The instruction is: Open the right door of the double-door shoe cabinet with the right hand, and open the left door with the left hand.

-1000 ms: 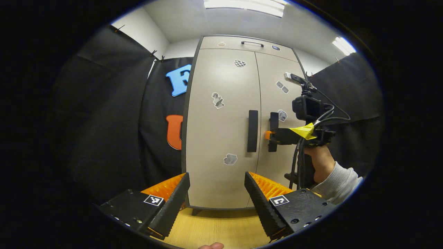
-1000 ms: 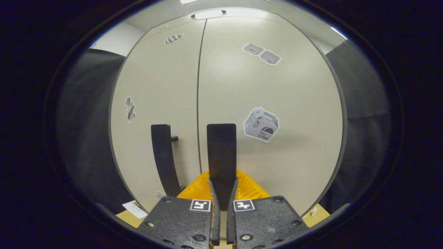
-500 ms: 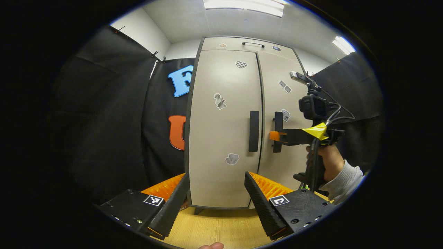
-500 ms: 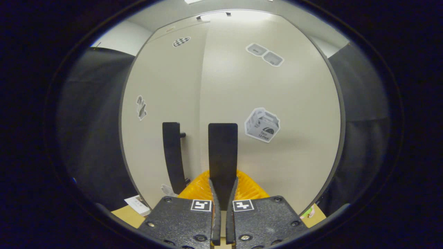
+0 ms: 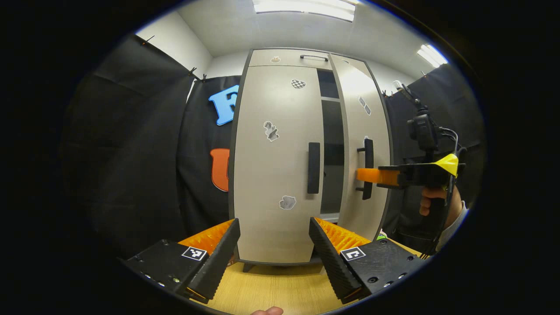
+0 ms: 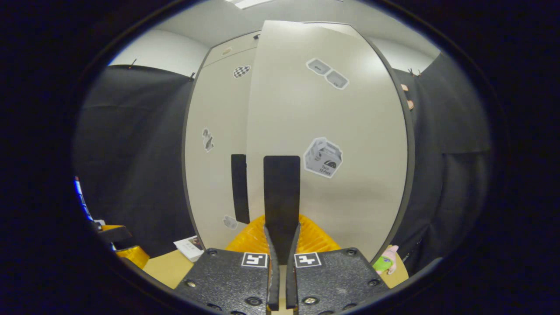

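Observation:
The beige shoe cabinet stands ahead. Its left door [image 5: 275, 166] is closed, and the dark vertical handle [image 5: 313, 167] on it is untouched. My left gripper [image 5: 274, 221] is open, low in front of that door and well short of it. The right door [image 5: 365, 131] stands partly open, with a dark gap and a shelf [image 5: 331, 144] showing beside it. My right gripper [image 5: 366, 175] is shut on the right door's handle [image 5: 368, 153], held by a person's hand [image 5: 431, 203]. In the right gripper view that handle [image 6: 281, 192] rises between my shut right gripper [image 6: 281, 232], in front of the right door [image 6: 350, 131].
The cabinet rests on a light wooden surface [image 5: 271, 288]. Black cloth walls close in on both sides. A small green toy [image 6: 385, 262] lies by the cabinet's right foot. A paper card [image 6: 190, 247] lies at its left foot.
The right door has swung outward with my right gripper shut on its handle, opening a dark gap between the doors. My left gripper has stayed open and nearly still.

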Motion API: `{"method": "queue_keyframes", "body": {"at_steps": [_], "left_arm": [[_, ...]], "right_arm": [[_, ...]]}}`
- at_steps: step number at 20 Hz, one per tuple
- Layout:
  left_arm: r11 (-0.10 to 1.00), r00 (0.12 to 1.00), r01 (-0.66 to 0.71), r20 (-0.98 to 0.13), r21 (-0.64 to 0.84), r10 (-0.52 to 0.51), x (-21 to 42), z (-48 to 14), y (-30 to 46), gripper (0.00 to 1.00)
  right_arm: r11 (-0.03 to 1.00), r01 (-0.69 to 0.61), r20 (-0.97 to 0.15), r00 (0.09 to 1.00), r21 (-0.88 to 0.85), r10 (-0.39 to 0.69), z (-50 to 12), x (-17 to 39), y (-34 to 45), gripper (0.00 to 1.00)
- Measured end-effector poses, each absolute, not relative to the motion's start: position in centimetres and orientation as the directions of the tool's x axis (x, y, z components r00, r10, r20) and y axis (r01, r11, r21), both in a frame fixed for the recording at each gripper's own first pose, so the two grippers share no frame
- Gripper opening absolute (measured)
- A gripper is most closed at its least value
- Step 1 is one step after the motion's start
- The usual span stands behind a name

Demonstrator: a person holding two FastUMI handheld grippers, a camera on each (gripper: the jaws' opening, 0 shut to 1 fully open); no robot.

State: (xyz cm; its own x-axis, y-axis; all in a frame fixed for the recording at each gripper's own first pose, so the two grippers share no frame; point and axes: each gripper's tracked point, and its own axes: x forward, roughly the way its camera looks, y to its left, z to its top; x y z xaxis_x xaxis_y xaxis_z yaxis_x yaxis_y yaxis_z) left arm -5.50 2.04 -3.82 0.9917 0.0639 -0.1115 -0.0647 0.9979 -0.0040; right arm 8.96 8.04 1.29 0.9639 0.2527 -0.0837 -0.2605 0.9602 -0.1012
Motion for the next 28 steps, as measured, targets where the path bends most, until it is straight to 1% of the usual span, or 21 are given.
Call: {"method": "queue_keyframes", "body": {"at_steps": [6,12,21,26,28], "left_arm": [[0.999,0.993,-0.040,-0.109,-0.002,0.039,-4.9,-3.7,0.4,0.95],[1.000,0.993,0.003,-0.120,-0.009,-0.004,-3.9,-4.5,-1.5,0.95],[1.000,0.993,0.010,-0.115,-0.010,-0.011,-3.7,-4.6,-1.7,0.95],[0.999,0.993,-0.007,-0.117,-0.036,0.003,-3.6,-5.1,-1.0,0.95],[0.999,0.993,-0.009,-0.115,-0.043,0.004,-3.4,-5.0,-0.8,0.95]], "right_arm": [[0.960,-0.255,-0.070,0.966,-0.113,0.248,1.8,4.6,4.4,0.09],[0.971,-0.200,-0.058,0.979,-0.128,0.194,2.2,1.8,0.7,0.08],[0.987,-0.069,-0.037,0.997,-0.145,0.064,2.9,-0.8,-4.5,0.08],[0.985,0.031,-0.025,0.999,-0.172,-0.036,3.3,-1.4,-7.9,0.07],[0.983,0.063,-0.019,0.998,-0.172,-0.067,3.5,-1.4,-9.2,0.05]]}}
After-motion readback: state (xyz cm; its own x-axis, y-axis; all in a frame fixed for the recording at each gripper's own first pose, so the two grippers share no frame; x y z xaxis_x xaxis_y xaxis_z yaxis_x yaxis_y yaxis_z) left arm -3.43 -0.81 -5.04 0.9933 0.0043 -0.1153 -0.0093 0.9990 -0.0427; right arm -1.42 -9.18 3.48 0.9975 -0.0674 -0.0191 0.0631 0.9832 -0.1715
